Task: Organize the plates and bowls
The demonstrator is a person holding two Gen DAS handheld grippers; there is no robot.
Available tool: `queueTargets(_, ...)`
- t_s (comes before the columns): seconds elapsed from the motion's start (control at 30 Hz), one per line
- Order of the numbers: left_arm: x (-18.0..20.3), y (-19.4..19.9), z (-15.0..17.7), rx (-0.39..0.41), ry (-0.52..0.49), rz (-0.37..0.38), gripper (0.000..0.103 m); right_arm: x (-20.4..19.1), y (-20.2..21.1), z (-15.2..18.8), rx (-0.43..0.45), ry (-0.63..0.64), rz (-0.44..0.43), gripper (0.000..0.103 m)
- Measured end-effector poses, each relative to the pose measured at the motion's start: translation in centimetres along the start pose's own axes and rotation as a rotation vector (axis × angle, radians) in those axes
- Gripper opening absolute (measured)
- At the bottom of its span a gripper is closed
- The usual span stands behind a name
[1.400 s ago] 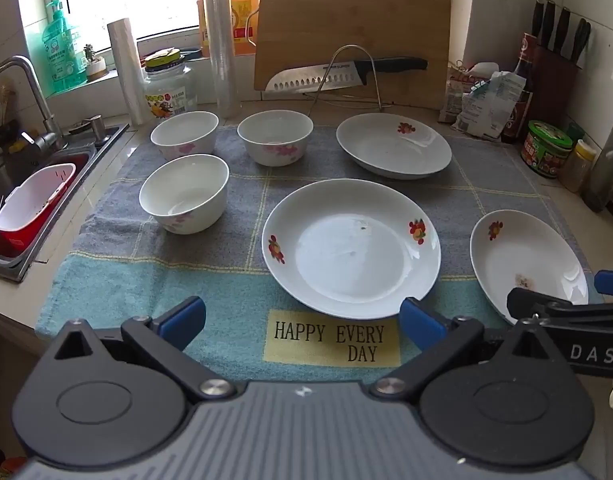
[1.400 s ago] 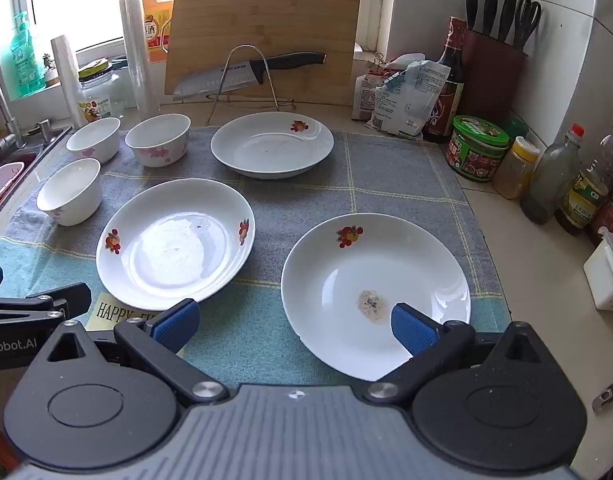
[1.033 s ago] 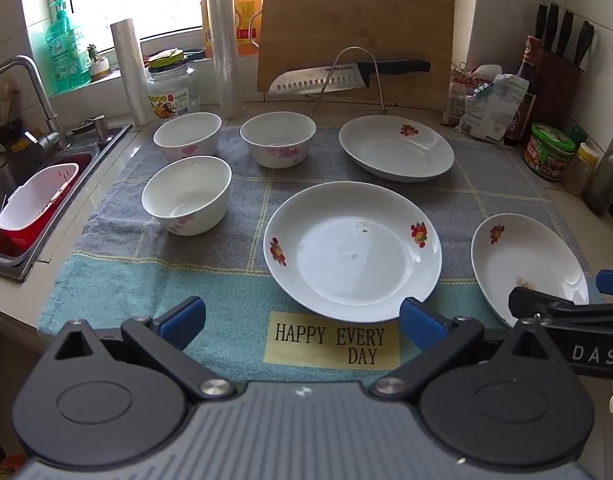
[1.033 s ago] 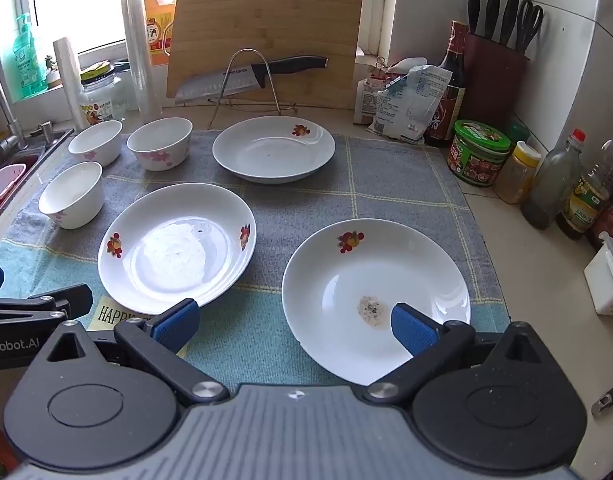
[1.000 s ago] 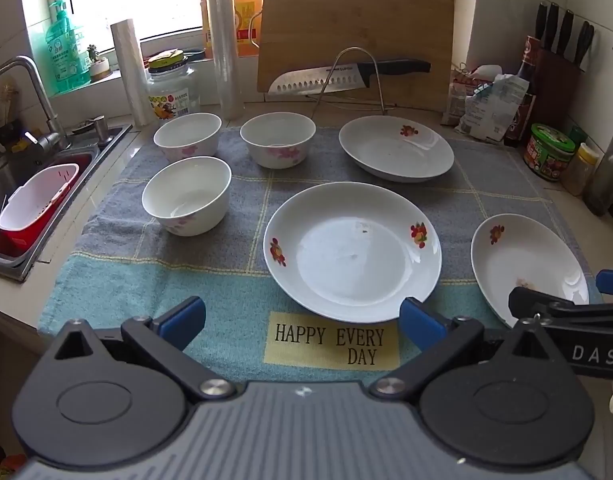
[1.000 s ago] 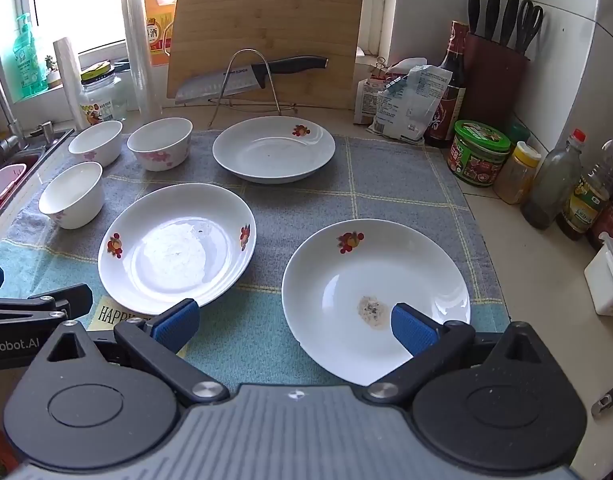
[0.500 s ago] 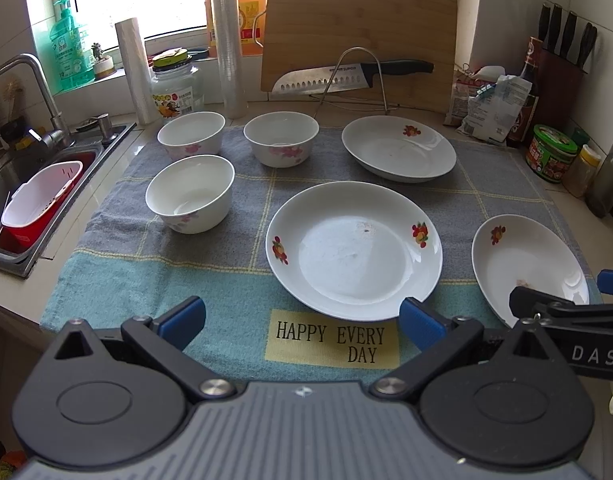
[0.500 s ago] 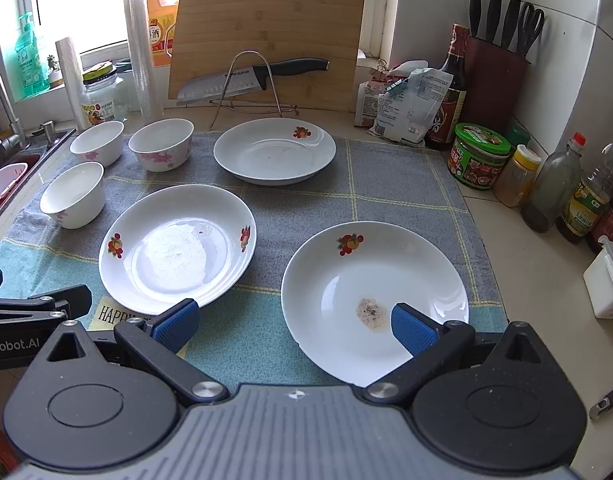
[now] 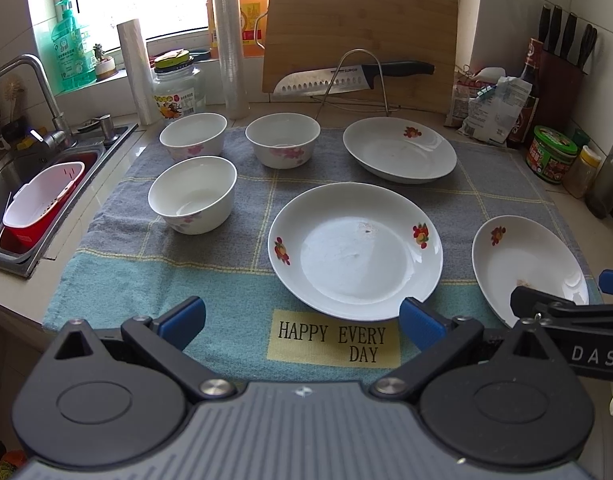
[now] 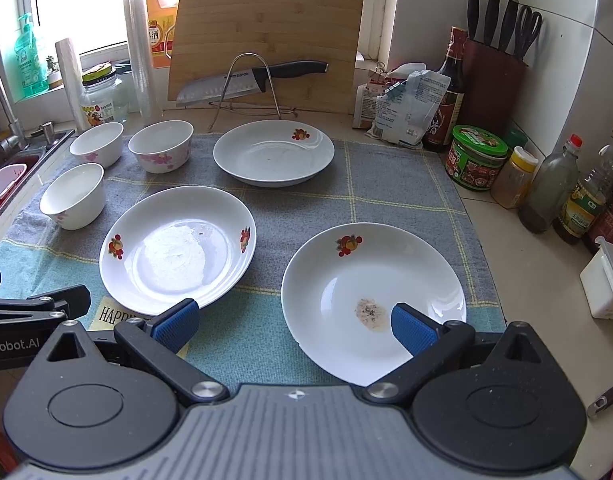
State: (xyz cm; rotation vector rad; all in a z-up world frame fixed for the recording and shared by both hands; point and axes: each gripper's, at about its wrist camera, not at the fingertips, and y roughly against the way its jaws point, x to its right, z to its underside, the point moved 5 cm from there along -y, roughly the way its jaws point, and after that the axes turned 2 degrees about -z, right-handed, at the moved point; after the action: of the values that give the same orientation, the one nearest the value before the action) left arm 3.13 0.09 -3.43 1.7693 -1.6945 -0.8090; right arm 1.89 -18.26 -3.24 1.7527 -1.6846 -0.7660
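White crockery lies spread over a grey and blue towel (image 9: 210,280): three bowls at the far left and three plates to the right of them, none stacked yet. The left gripper (image 9: 302,314) hovers above the towel's near edge with its jaws spread wide and nothing between them, the middle plate (image 9: 354,250) just beyond its tips. The right gripper (image 10: 292,322) is likewise released and empty, its right fingertip over the near rim of the right plate (image 10: 372,300), which carries a small smear of residue; whether the pad touches the rim I cannot tell. The far plate (image 10: 273,152) sits near the knife stand. The near bowl (image 9: 192,194), left bowl (image 9: 193,136) and far bowl (image 9: 282,140) stand upright and apart from one another. The step in hand looks like a first pick, probably the right plate. To do it well, the gripper should come in low, put one finger under the rim and one over it, and close firmly, since glazed rims are slippery. The lift should stay level, and the plate should be lowered centred onto the middle plate so the stack sits flat.
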Motion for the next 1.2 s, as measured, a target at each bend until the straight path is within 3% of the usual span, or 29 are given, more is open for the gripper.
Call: queueTargets(1.2, -0.24, 0.46, -0.1, 0.001, 0.007, 0.005, 0.102, -0.1, 0.53, -0.09, 0.017, 0.01, 0.015, 0.103)
